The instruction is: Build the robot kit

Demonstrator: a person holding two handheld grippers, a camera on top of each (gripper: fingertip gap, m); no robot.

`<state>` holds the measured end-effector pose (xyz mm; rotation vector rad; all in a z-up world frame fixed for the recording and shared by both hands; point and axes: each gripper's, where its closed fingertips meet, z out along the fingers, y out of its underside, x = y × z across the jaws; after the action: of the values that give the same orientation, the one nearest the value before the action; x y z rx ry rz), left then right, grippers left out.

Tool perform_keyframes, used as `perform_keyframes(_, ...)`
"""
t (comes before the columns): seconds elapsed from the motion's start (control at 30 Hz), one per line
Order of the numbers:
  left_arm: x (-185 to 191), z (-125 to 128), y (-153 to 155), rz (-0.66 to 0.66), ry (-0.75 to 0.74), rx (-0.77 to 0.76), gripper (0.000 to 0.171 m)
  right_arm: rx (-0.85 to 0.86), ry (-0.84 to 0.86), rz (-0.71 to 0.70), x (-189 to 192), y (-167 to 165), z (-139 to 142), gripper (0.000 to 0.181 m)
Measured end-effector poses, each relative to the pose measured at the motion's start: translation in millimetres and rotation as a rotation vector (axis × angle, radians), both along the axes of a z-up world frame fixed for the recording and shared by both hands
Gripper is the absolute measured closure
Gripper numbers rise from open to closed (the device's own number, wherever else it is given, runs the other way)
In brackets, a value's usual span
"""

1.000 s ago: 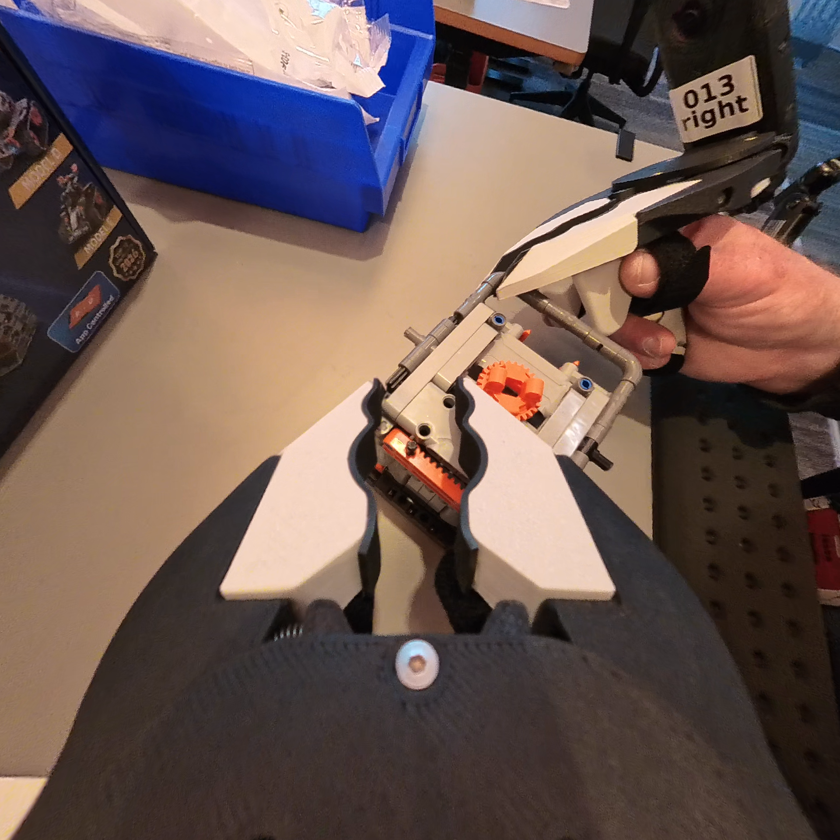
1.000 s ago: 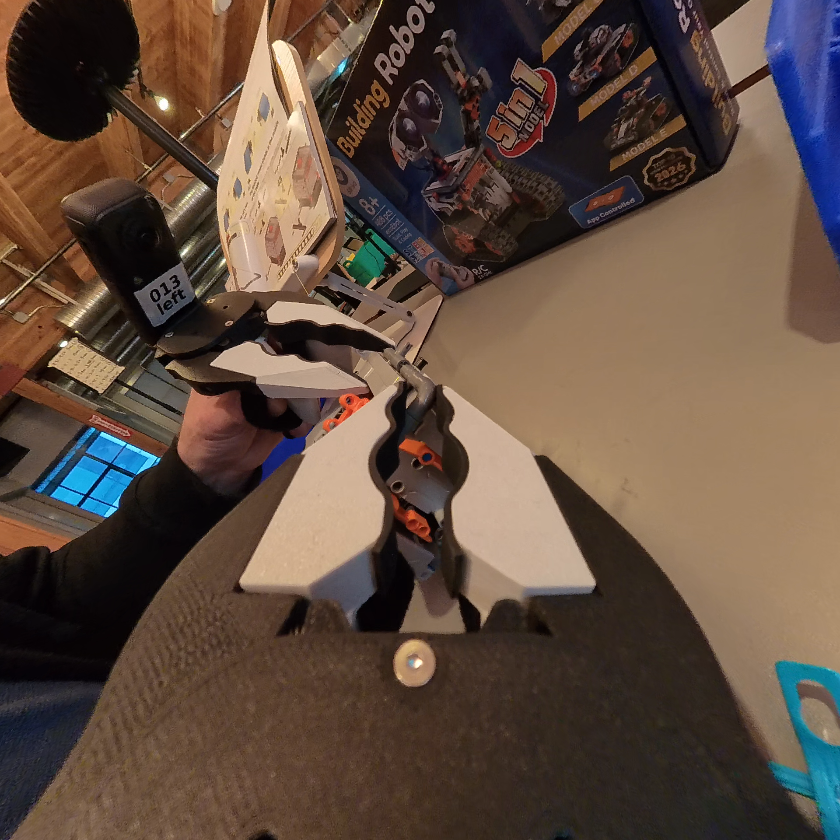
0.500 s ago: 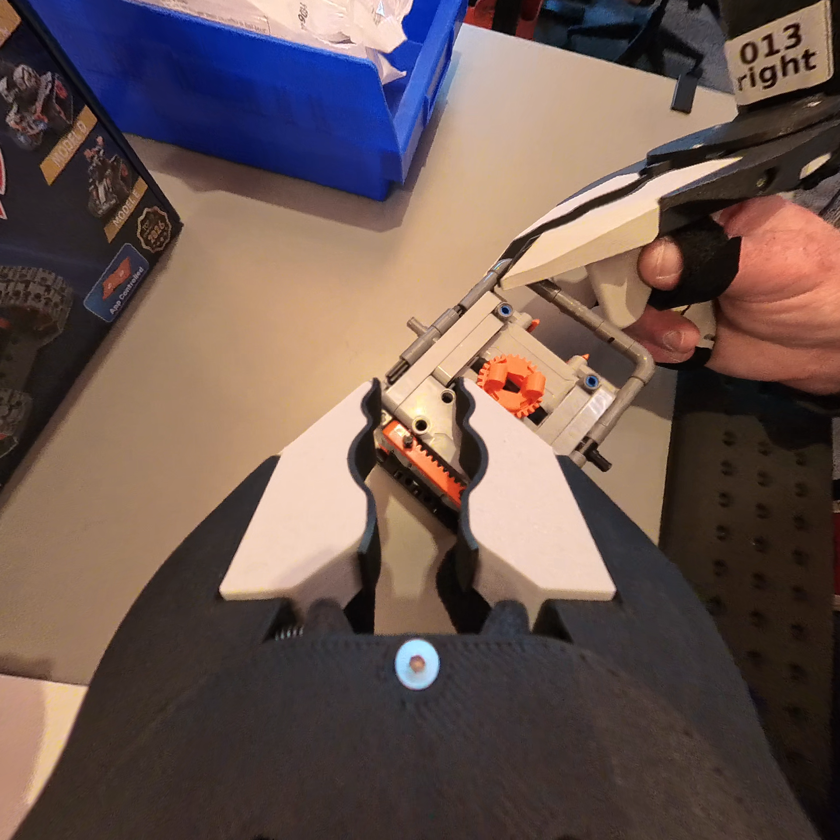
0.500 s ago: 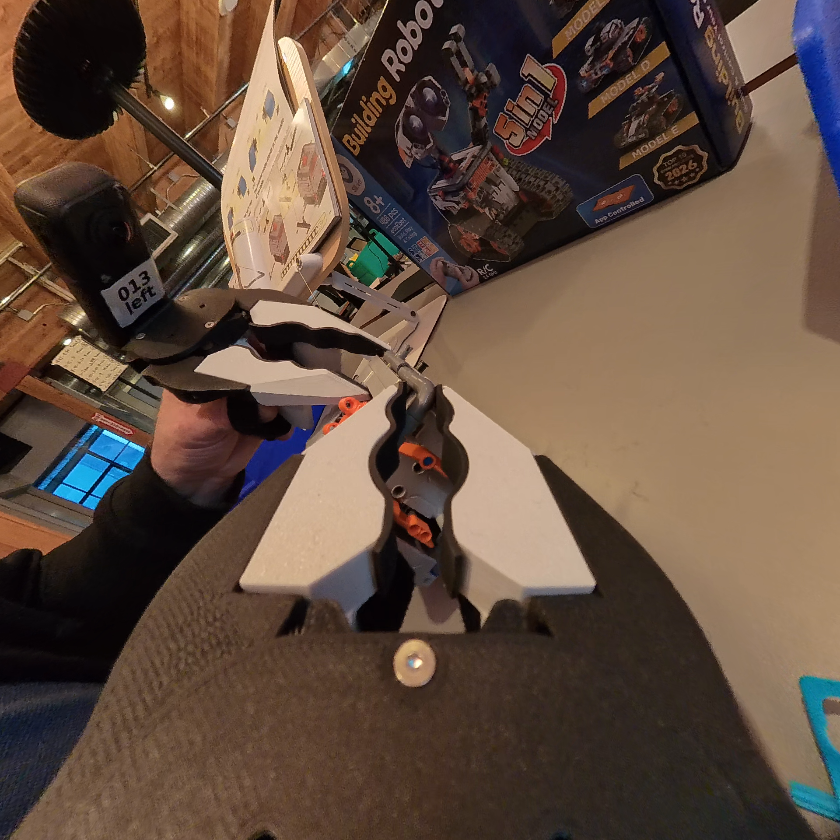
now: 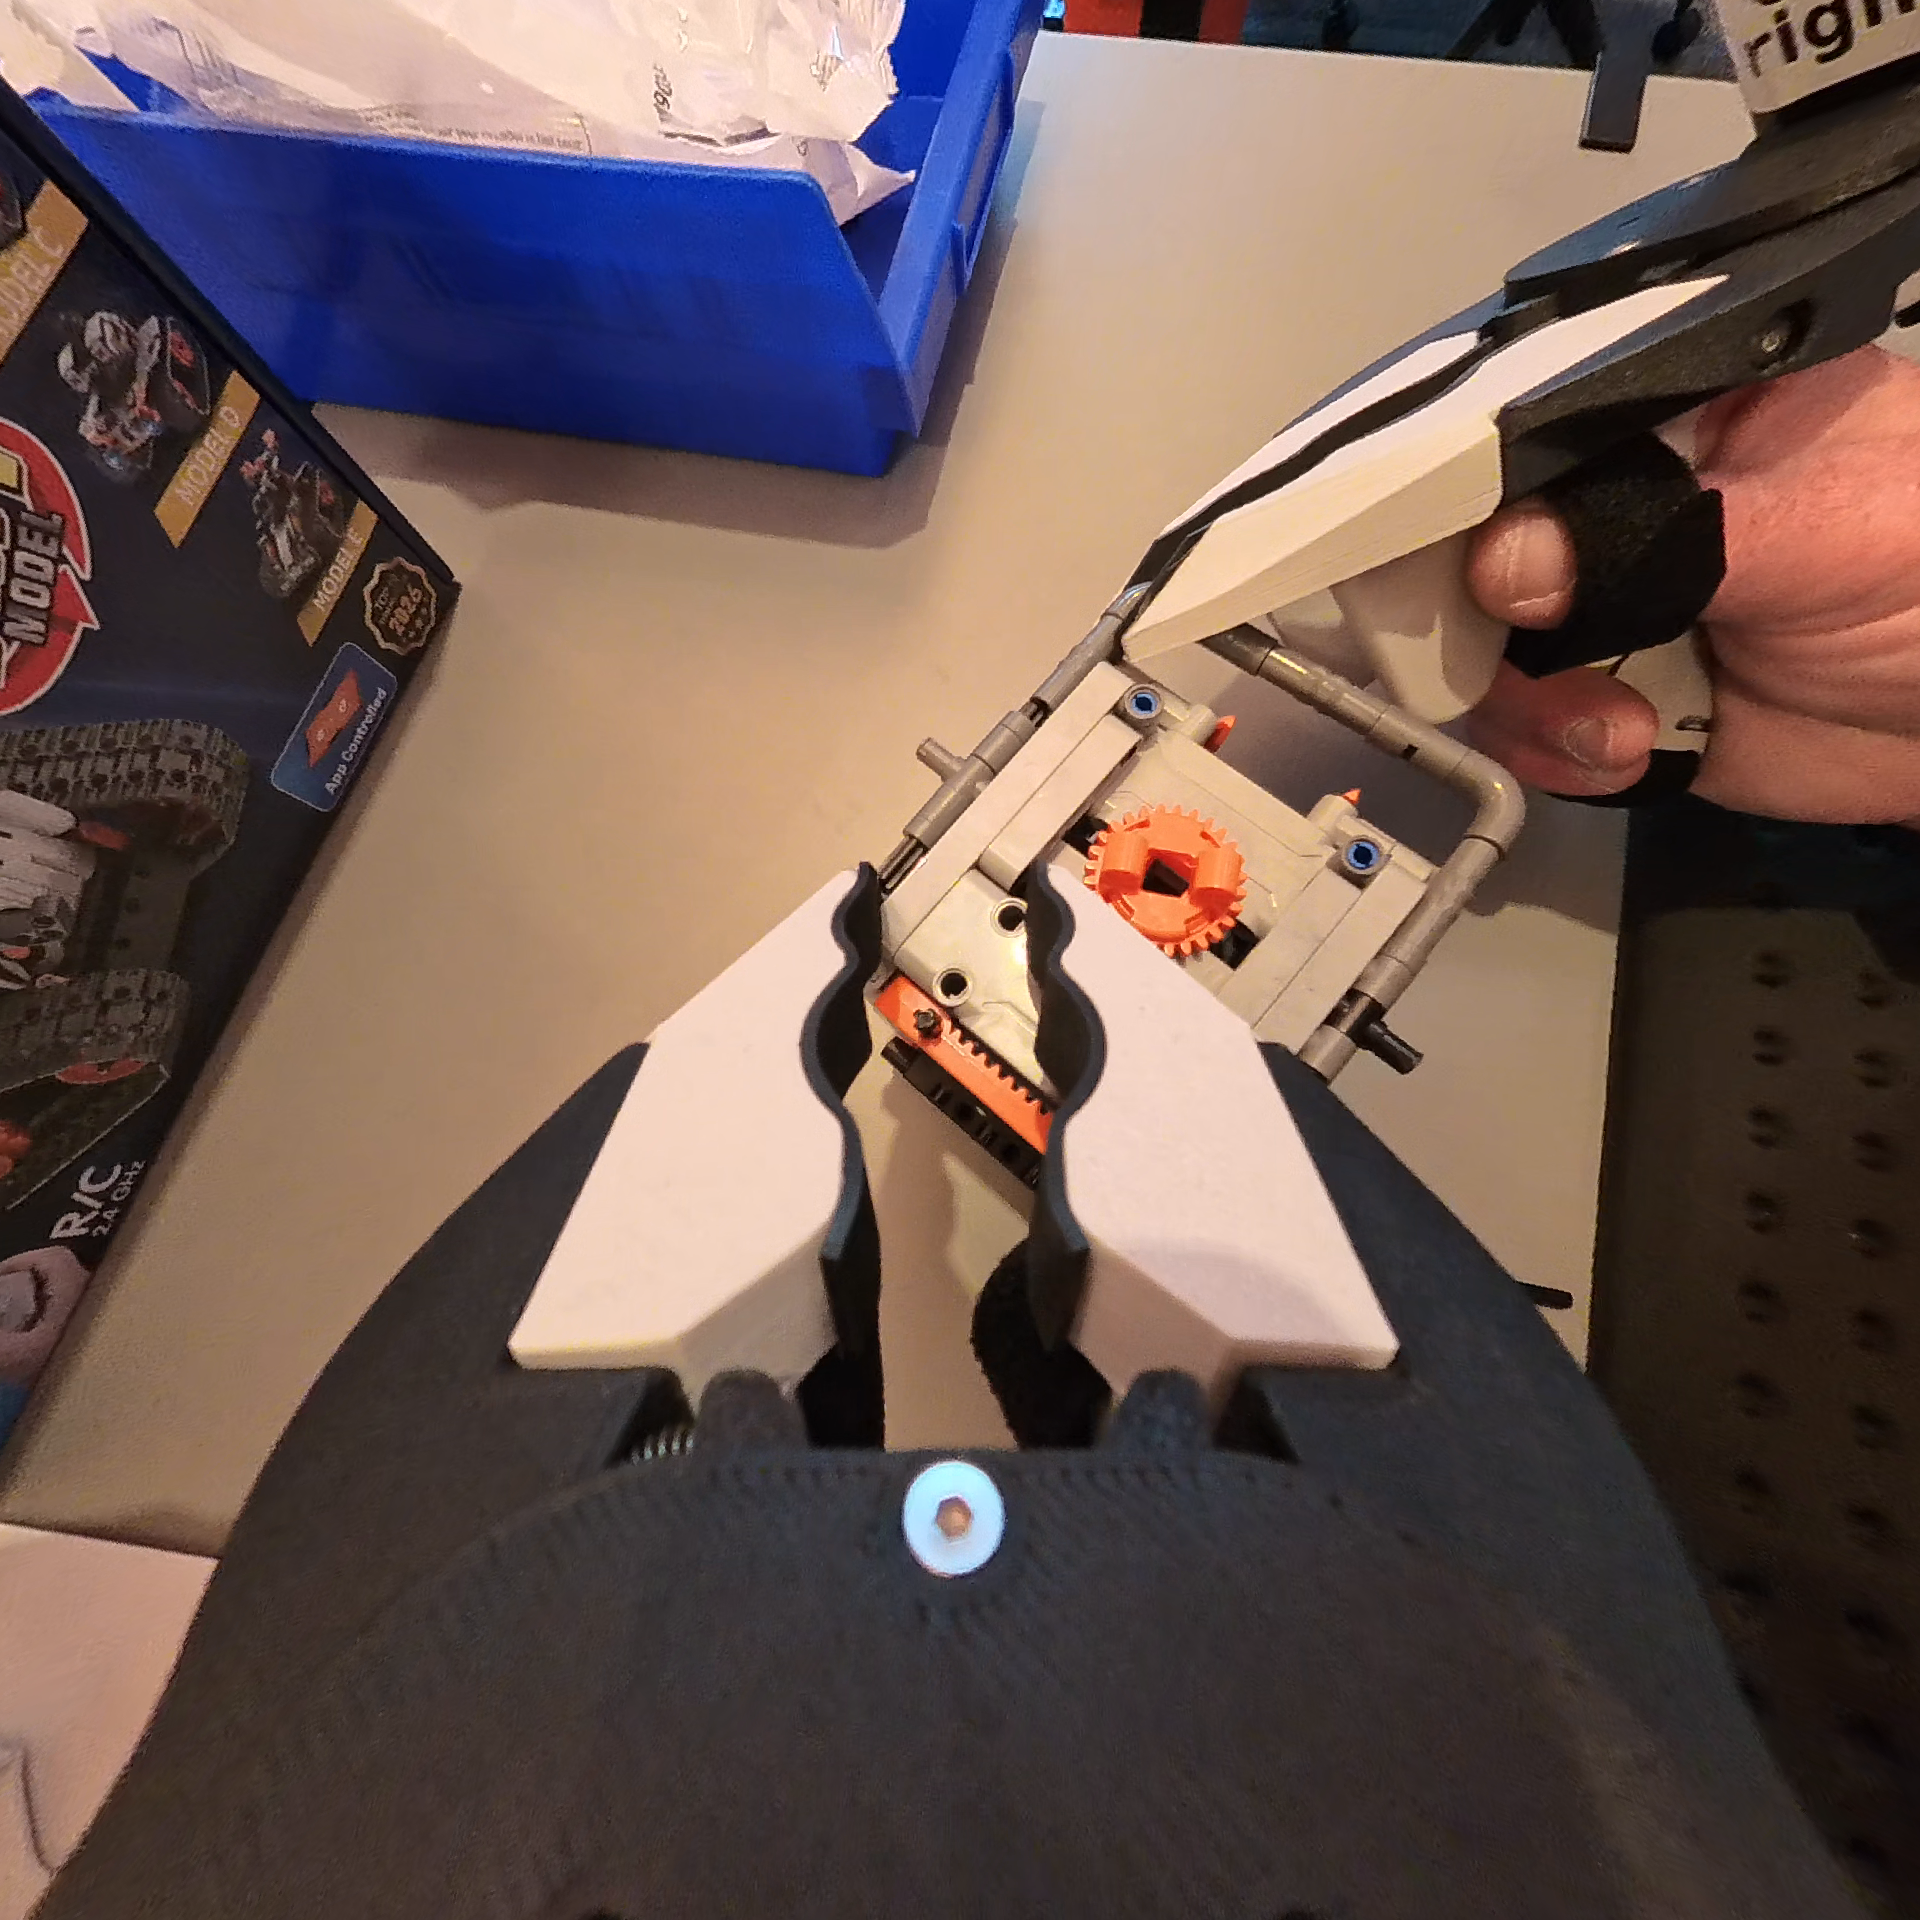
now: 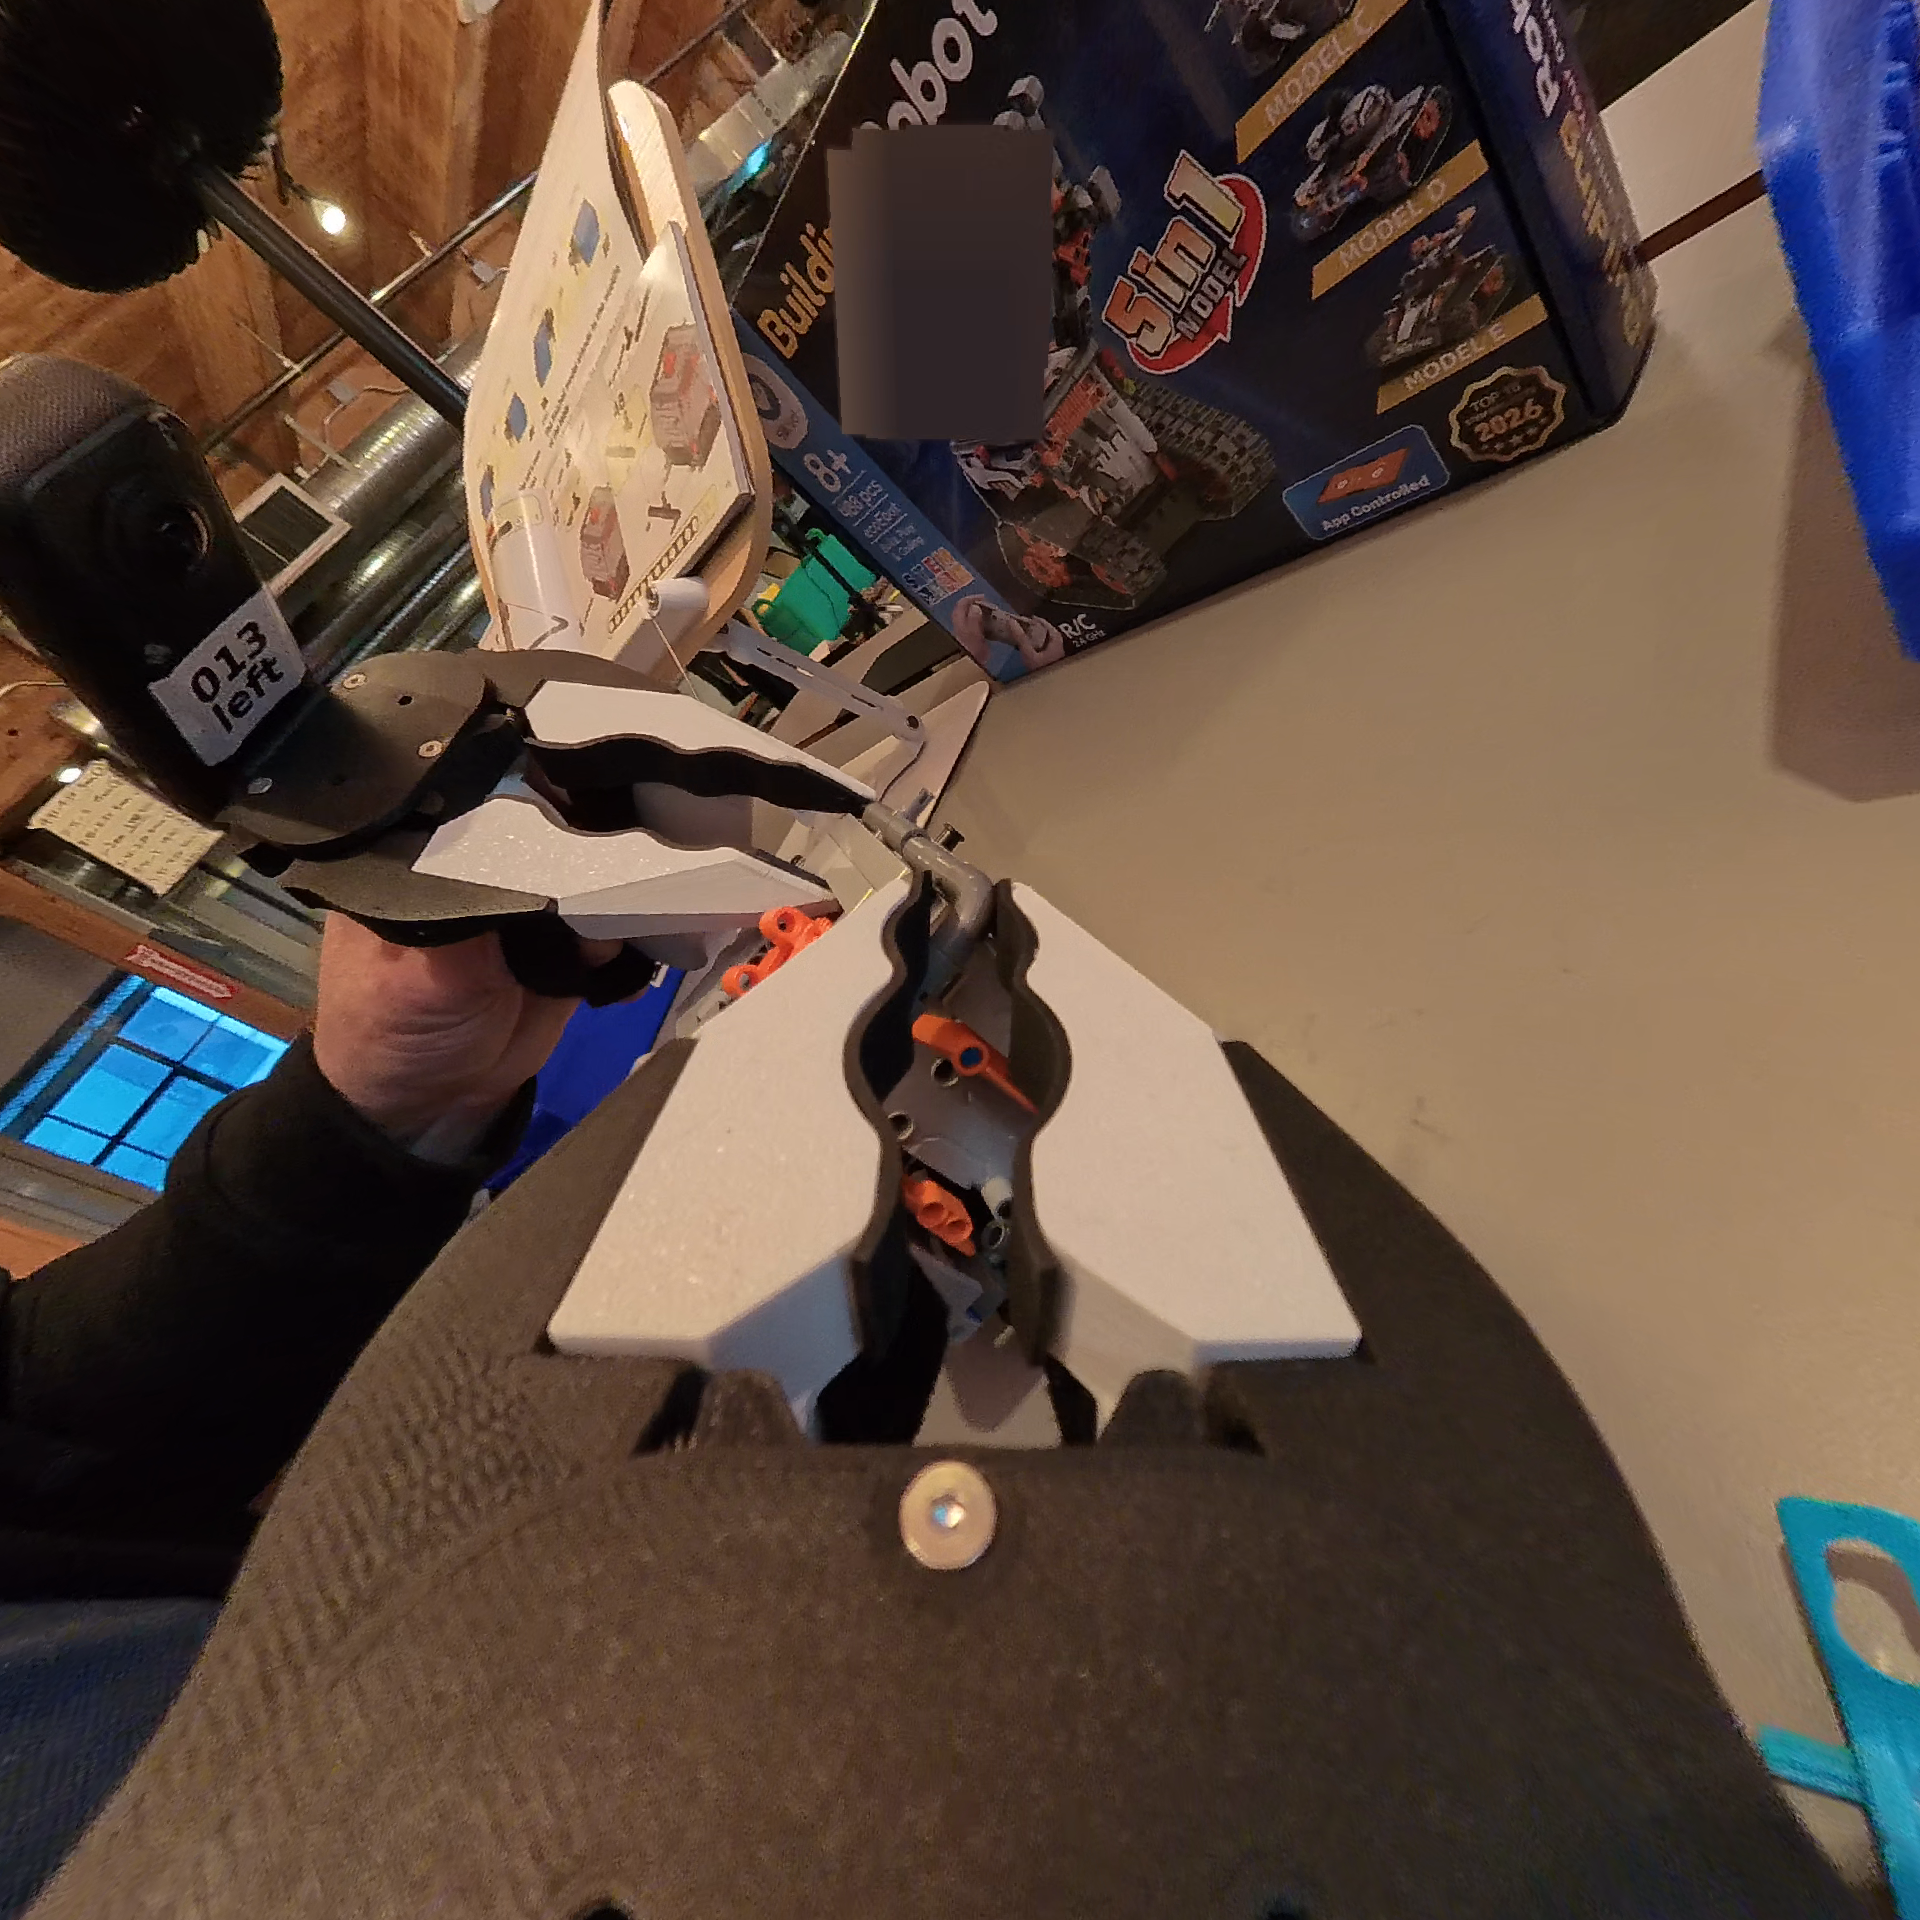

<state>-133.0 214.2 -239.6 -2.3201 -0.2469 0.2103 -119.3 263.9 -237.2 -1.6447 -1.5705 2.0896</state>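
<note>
A grey and orange brick assembly [image 5: 1132,774] with an orange gear [image 5: 1164,878] and a bent grey rod frame [image 5: 1491,805] is held above the beige table [image 5: 644,727] by both grippers. My left gripper [image 5: 951,894] is shut on its near grey corner, over an orange toothed rack [image 5: 977,1070]. My right gripper [image 5: 1132,623] comes in from the upper right, shut on the rod at the far corner. In the right wrist view my right gripper [image 6: 958,894] clamps the bent rod, with the assembly [image 6: 951,1101] between the fingers. The left gripper [image 6: 852,844] meets it from the left.
A blue bin [image 5: 520,281] with clear plastic bags stands at the back. A dark blue toy box [image 5: 156,727] lies at the left. A black perforated board [image 5: 1766,1247] is at the right. An instruction booklet on a wooden stand [image 6: 613,395] and a teal tool [image 6: 1860,1662] show in the right wrist view. My right fingertips sit around 6 centimetres from my left ones.
Both grippers keep their hold on the assembly. The pair has shifted a little, so the toy box and the blue bin sit further into the left wrist view.
</note>
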Motion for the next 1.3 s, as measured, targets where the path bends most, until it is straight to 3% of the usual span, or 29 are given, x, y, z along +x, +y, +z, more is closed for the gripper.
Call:
perform_keyframes(0.6, 2.5, 0.5, 7.9, -0.041, 0.004, 0.051, 0.146, 0.145, 0.013, -0.071, -1.3, 5.7, 0.6, 0.172)
perform_keyframes(0.8, 4.5, 0.7, 8.2, -0.068, 0.028, 0.055, 0.147, 0.111, 0.003, -0.05, 0.4, 6.0, 0.8, 0.172)
perform_keyframes(1.07, 6.1, 0.7, 11.6, -0.068, 0.032, 0.041, 0.146, 0.137, 0.069, -0.149, -0.4, 11.2, 5.3, 0.172)
perform_keyframes(1.3, 5.4, 0.6, 13.1, -0.086, 0.044, 0.043, 0.147, 0.104, 0.02, -0.087, 0.2, 10.3, 2.2, 0.172)
